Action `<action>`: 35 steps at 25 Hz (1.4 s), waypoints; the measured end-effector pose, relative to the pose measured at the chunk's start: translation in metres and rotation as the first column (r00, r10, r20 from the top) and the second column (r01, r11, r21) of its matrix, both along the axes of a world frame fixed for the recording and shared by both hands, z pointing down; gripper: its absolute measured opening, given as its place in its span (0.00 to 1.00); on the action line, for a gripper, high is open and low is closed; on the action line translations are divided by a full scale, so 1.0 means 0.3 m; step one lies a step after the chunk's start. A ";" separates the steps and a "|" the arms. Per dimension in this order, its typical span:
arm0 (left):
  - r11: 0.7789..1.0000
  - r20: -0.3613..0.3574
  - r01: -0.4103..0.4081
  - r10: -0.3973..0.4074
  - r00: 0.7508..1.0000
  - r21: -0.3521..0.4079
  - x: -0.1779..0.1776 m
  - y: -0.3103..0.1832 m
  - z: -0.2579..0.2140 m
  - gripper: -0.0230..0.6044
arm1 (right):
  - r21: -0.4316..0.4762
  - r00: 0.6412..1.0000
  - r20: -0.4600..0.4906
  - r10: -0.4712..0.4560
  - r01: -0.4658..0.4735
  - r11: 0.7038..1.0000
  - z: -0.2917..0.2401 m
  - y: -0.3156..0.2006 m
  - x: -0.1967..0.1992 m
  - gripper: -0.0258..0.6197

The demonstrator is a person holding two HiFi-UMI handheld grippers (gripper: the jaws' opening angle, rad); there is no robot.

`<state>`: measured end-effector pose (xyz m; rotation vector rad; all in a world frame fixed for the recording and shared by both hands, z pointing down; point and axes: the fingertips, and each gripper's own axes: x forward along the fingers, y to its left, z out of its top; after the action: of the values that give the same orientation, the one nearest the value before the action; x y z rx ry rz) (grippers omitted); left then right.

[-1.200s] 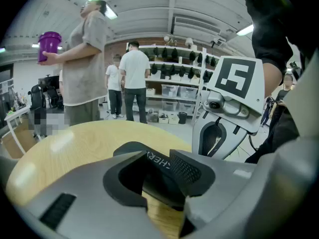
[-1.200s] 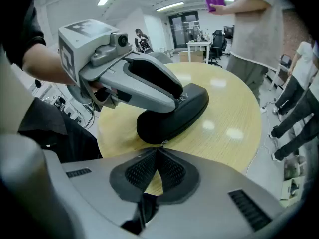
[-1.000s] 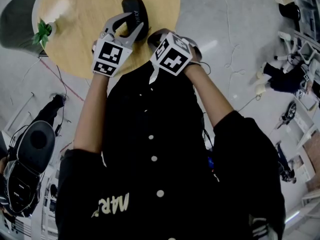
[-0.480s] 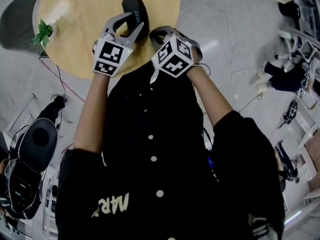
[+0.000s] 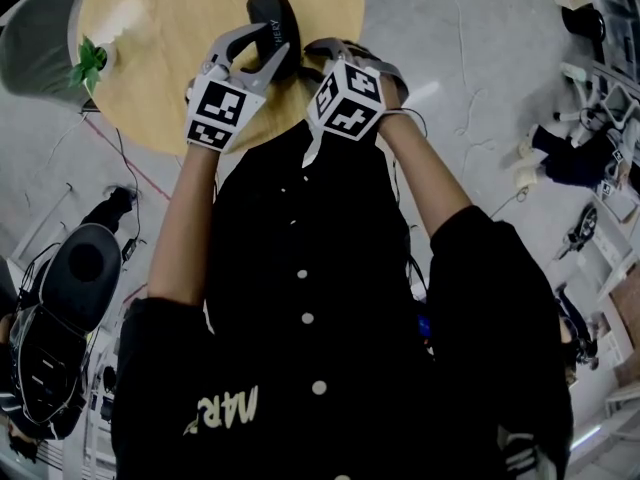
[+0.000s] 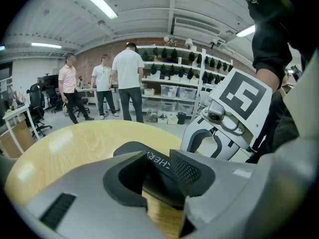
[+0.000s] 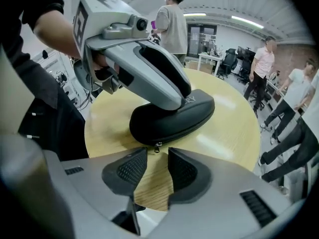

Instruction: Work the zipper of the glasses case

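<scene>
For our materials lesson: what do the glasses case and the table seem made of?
Glasses case: likely a stiff shell in black matte fabric or leatherette; dull sheen, zipped seam. Table: pale wood or wood-look laminate; visible grain, light glare.

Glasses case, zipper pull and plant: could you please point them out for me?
glasses case [image 7: 187, 119], right gripper view, lower side wall.
zipper pull [image 7: 157, 146], right gripper view, small metal tab.
plant [image 5: 88, 60], head view, green leaves.

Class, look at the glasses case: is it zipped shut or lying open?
Shut, on the side visible: the halves of the glasses case meet along the seam, zipper pull at its near end.
</scene>
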<state>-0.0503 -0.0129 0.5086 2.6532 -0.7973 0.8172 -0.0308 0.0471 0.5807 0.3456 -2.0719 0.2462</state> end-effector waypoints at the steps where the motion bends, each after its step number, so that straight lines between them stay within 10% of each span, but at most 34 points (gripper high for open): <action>1: 1.000 -0.001 -0.001 0.001 1.000 -0.001 -0.001 0.000 -0.001 0.26 | 0.005 1.000 0.001 -0.016 0.016 1.000 0.000 0.001 -0.004 0.25; 5: 1.000 -0.004 -0.007 0.007 1.000 -0.003 -0.004 -0.002 -0.001 0.26 | 0.050 0.999 0.004 -0.040 0.040 0.998 -0.004 -0.007 -0.015 0.10; 35: 1.000 0.011 -0.025 0.024 1.000 0.017 -0.004 0.000 0.011 0.26 | -0.130 0.999 0.000 0.037 -0.037 0.991 -0.019 0.031 -0.006 0.08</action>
<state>-0.0516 -0.0128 0.5119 2.6812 -0.7796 0.8346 -0.0325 0.0563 0.5750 0.3045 -2.0411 0.4022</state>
